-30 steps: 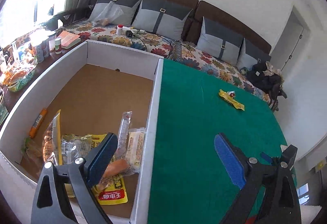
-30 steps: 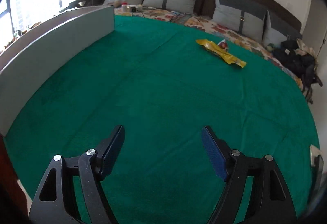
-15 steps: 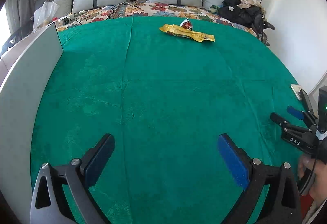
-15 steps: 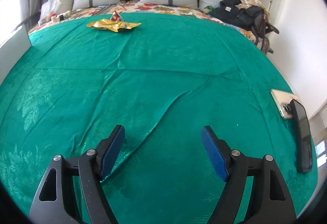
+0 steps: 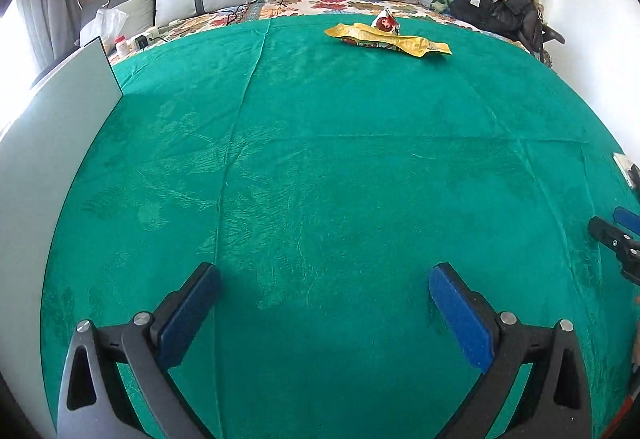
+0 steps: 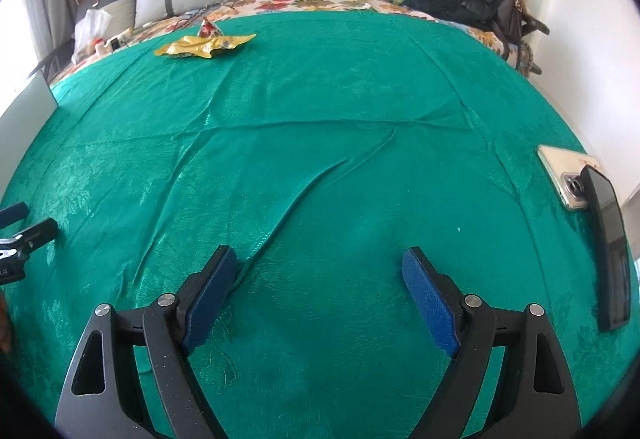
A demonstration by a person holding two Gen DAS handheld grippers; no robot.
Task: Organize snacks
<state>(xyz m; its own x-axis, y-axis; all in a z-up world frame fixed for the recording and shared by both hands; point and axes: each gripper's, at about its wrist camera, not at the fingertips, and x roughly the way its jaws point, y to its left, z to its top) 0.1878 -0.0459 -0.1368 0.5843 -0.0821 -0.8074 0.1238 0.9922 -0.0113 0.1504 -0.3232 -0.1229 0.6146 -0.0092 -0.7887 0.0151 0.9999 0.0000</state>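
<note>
Both claws hang over bare green cloth (image 5: 320,159), nothing between the pads; left gripper (image 5: 324,295) jaws wide and opening; right gripper (image 6: 320,279) jaws wide and opening too; the task's thing, a yellow snack packet (image 5: 388,41), lies flat at the far edge of the cloth, well apart from both claws, with a small red-and-white wrapped snack (image 5: 386,23) touching or just behind it; from the left claw it sits straight ahead and slightly right, long axis running across the view, left-right; from the right claw the same packet (image 6: 204,45) sits far ahead and off to the left; left hand looks the nearer and better lined up, so my guess is the left takes it; white box wall (image 5: 52,143) stands along the left edge, likely the drop place; two phones (image 6: 592,207) at the right edge, not task items; print on the packet too small to read; no legible brand anywhere on it.
</note>
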